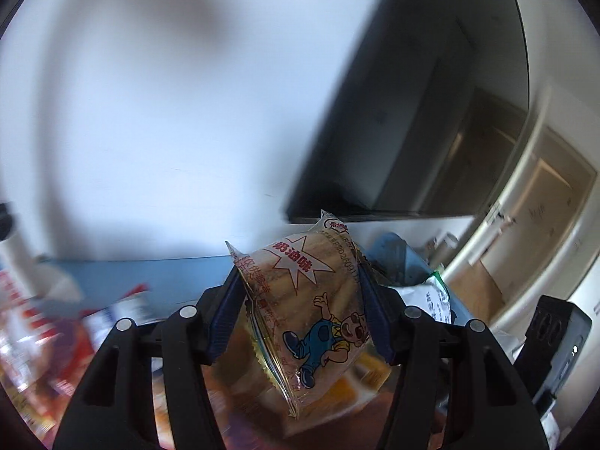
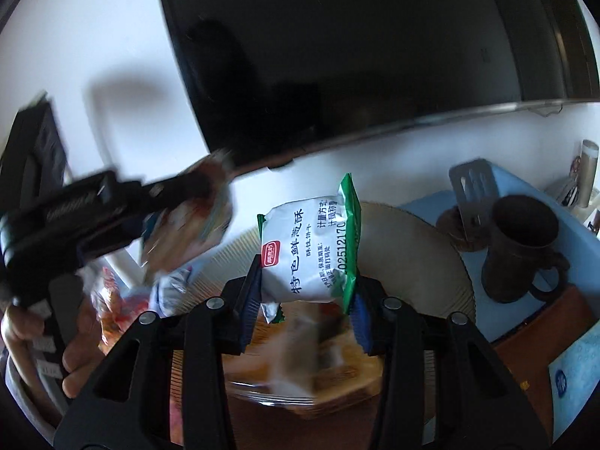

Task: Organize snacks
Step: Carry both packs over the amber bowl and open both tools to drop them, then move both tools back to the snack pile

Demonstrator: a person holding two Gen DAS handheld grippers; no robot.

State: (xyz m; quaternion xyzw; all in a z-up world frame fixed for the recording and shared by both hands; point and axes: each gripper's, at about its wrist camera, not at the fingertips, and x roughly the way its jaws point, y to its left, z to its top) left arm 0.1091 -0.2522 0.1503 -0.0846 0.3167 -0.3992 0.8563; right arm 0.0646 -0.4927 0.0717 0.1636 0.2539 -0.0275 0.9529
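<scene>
My left gripper (image 1: 300, 292) is shut on a clear cake packet (image 1: 303, 300) with a cartoon boy and a red starburst, held up in the air. My right gripper (image 2: 305, 281) is shut on a white and green biscuit packet (image 2: 309, 251), held above a round ribbed tray (image 2: 423, 258). In the right wrist view the left gripper (image 2: 93, 221) shows at the left, blurred, with its packet (image 2: 187, 225). More snack packets (image 2: 112, 296) lie below it, blurred.
A dark TV screen (image 2: 356, 48) hangs on the white wall. A brown mug (image 2: 521, 247) and a metal spatula (image 2: 472, 191) stand on a blue mat (image 2: 573, 232) at the right. A blue tissue pack (image 2: 577, 363) lies at the lower right. A door (image 1: 536, 210) is far right.
</scene>
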